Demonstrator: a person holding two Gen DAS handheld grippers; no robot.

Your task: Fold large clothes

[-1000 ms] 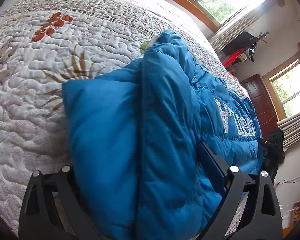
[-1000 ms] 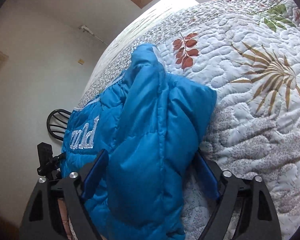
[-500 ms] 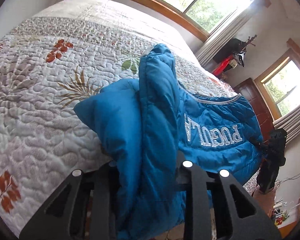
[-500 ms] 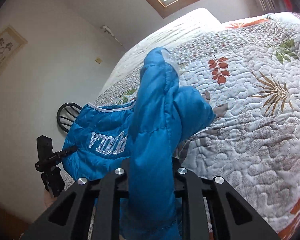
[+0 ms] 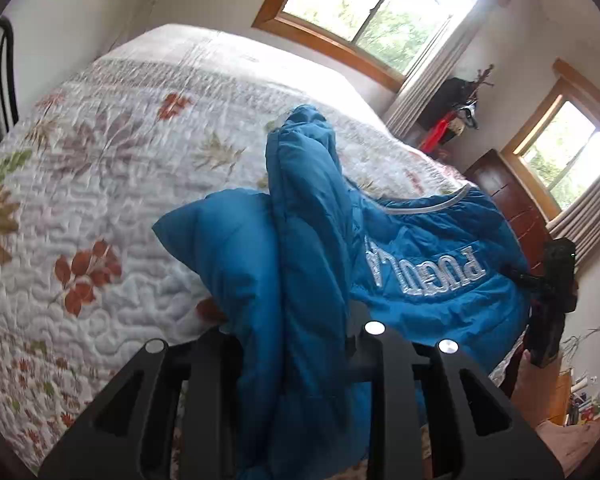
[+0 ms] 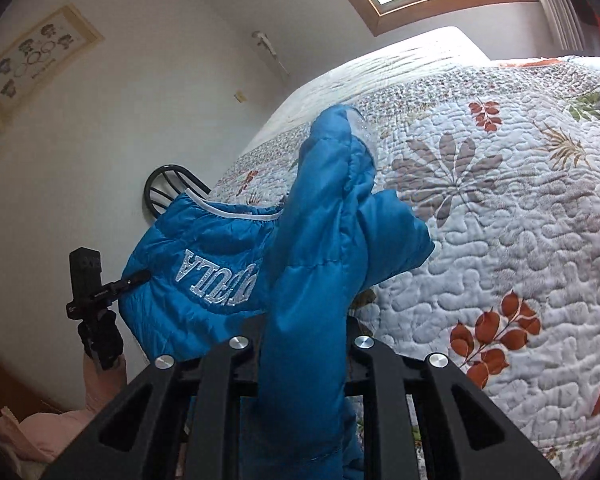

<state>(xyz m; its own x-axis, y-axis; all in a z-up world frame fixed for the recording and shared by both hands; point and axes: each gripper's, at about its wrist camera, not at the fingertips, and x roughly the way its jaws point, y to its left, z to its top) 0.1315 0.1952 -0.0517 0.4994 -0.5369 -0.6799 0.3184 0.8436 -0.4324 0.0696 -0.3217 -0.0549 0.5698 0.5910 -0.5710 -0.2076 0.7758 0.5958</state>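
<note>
A blue puffer jacket with silver lettering hangs partly raised over the near edge of the quilted bed. My left gripper is shut on a thick fold of it, a sleeve trailing forward onto the quilt. In the right wrist view the jacket hangs the same way. There my right gripper is shut on another fold and sleeve. Each gripper shows in the other's view at the jacket's far side: the right gripper, the left gripper.
The floral quilt spreads far beyond the jacket. A black metal chair stands by the bed's side near the wall. A dark wooden door, a rack with clothes and windows lie beyond. A person's pink sleeve shows low.
Both grippers went from open around the jacket to shut on its folds. They then rose and drew back, lifting the jacket's near part so that the lettering shows.
</note>
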